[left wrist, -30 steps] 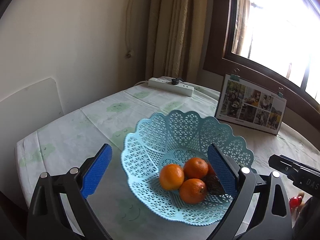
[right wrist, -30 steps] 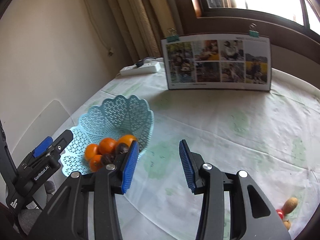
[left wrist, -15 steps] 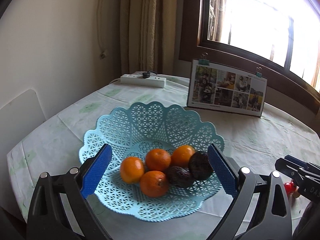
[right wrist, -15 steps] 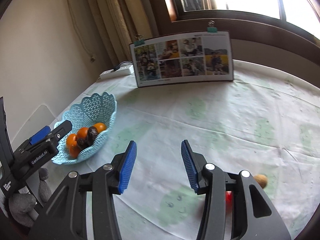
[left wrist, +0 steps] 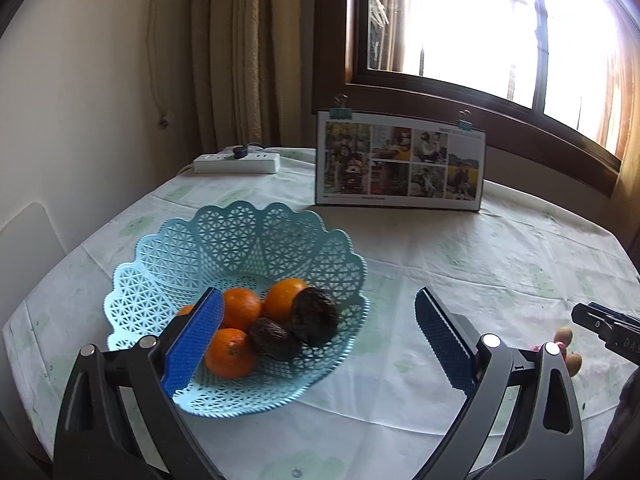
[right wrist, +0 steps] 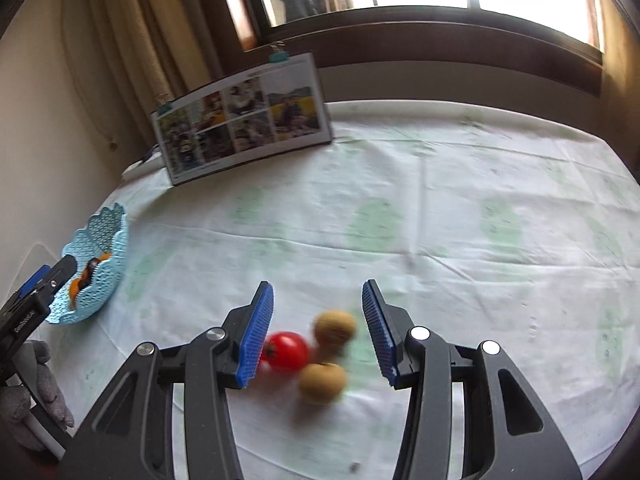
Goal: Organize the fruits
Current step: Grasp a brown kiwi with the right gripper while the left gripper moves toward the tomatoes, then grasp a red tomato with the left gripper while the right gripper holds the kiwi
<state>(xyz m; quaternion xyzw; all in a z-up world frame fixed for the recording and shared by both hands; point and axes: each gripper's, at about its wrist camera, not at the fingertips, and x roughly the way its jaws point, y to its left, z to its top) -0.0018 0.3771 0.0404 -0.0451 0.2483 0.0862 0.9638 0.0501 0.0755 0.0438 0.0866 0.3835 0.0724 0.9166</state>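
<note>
Fruits on the tablecloth (right wrist: 440,220), a red tomato (right wrist: 287,351) and two brown ones (right wrist: 335,328), sit between the right gripper (right wrist: 318,328)'s spread jaws; oranges (left wrist: 242,309) fill the basket (left wrist: 248,236) before the left gripper (left wrist: 320,340)'s wide, empty jaws.

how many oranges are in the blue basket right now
4 visible in the blue basket: one at back centre, one at back right, one in front, and one mostly hidden behind the left gripper finger. More may be hidden.

Bare tablecloth (right wrist: 400,208) between fruit cluster (right wrist: 316,354), basket (right wrist: 100,264)
</note>
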